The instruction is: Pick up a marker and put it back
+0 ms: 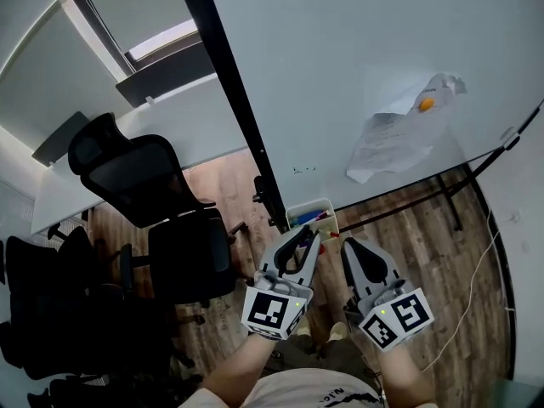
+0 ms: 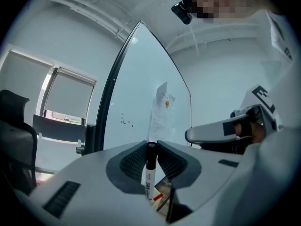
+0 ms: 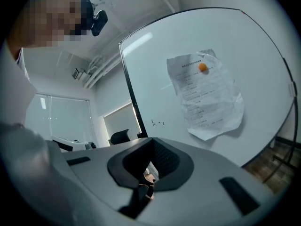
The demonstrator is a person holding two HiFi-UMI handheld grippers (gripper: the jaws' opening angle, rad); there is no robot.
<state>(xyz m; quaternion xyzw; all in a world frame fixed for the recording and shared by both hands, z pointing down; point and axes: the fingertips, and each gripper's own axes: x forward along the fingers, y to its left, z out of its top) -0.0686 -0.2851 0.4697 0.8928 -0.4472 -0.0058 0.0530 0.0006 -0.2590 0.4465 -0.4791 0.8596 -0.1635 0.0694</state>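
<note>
Step in hand, as judged: return leg, marker going back to the tray.

Left gripper (image 2: 150,144): jaws part closed, pads clamped on the marker (image 2: 150,169). It stands upright between them, black cap at the pad tips, white barrel running down toward the palm.

Right gripper (image 1: 351,246): jaws drawn together, nothing between them. It sits just beside the left one, idle.

Tray (image 1: 313,213): at the foot of the whiteboard (image 1: 357,75), beside the black frame post, with other markers already in it. In the head view it lies just ahead of your left jaw tips, near but not touching.

Notes for doing it well:
- Line the barrel up with the long side of the tray before you lower, so that it lies flat and does not stand on end.
- Aim for a free gap; the coloured markers crowd one side.
- Do not ease the squeeze until the barrel rests on the tray floor. Cap-end grip is short, so a drop would likely bounce it out.
- Hold the right gripper clear of the tray rim.
</note>
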